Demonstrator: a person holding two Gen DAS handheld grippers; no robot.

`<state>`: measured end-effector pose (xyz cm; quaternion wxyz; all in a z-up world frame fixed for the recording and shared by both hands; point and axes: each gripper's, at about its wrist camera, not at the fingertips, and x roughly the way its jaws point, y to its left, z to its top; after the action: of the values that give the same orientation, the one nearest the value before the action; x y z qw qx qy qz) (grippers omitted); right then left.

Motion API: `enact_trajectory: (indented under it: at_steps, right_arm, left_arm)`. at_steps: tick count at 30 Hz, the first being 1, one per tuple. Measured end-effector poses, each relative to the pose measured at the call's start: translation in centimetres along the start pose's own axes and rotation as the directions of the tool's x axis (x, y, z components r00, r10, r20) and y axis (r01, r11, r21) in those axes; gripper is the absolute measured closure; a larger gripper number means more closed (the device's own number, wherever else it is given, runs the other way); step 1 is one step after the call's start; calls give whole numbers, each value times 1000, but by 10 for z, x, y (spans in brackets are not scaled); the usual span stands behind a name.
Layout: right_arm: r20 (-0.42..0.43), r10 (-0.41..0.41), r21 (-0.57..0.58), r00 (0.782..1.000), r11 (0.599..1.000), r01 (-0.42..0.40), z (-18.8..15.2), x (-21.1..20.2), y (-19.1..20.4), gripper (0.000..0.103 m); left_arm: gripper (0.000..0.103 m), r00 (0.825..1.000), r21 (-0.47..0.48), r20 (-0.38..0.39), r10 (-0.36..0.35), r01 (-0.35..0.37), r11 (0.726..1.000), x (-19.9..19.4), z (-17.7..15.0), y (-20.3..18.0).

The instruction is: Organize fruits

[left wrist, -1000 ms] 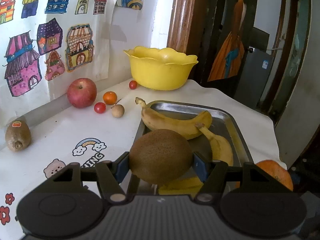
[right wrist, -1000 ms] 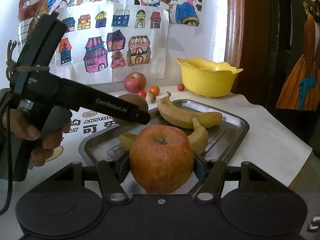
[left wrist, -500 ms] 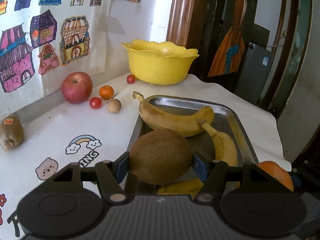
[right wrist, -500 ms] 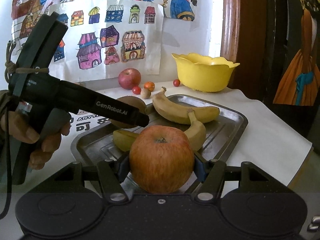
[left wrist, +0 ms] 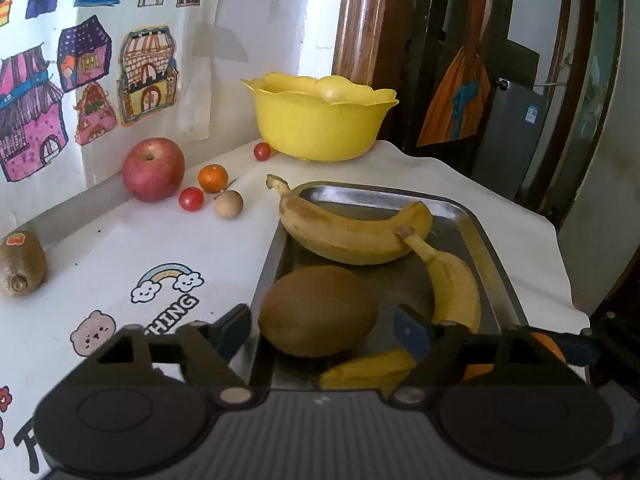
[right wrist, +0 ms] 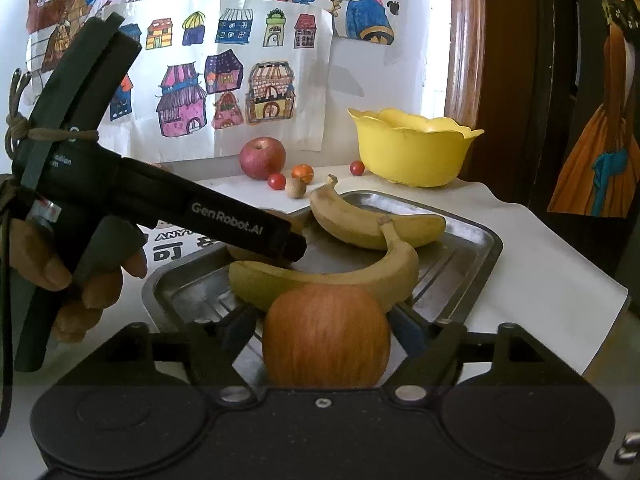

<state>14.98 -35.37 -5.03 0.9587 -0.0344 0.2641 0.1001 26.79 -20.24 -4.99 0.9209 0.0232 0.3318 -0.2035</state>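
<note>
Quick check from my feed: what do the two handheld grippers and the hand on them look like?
Both are matte black. The left gripper carries white "GenRobot.AI" lettering, brownish cord tied round its handle, and a bare hand. The right gripper has blue finger pads and a ribbed body.

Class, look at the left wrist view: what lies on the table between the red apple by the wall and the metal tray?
Between the red apple and the metal tray lie a small orange, a cherry tomato and a small brown round fruit.
</note>
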Motion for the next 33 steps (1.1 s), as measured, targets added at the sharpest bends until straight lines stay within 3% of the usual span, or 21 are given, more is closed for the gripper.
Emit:
enact_trajectory:
  at_steps: [6,11,23,33]
  right_arm:
    - [28,-3,27,1000,1000,3,-1,-11,1,8]
    - [76,-15,58,997,998,11,2,-25,3,1]
    - [231,-73,144,970,989,40,13,-78,25,1]
    - [266,-36,137,963,991,-1,26,-113,65,1]
  left_arm:
    - [5,1000,-5,30,8,-8,1000,-14,1,1]
    - [0,997,-25,72,23,-21,999,-34,2,5]
    - [0,977,-128,184,106,-83,988,-105,-8,38]
    - [0,950,-157,215,228,-197,968,-155,-29,78]
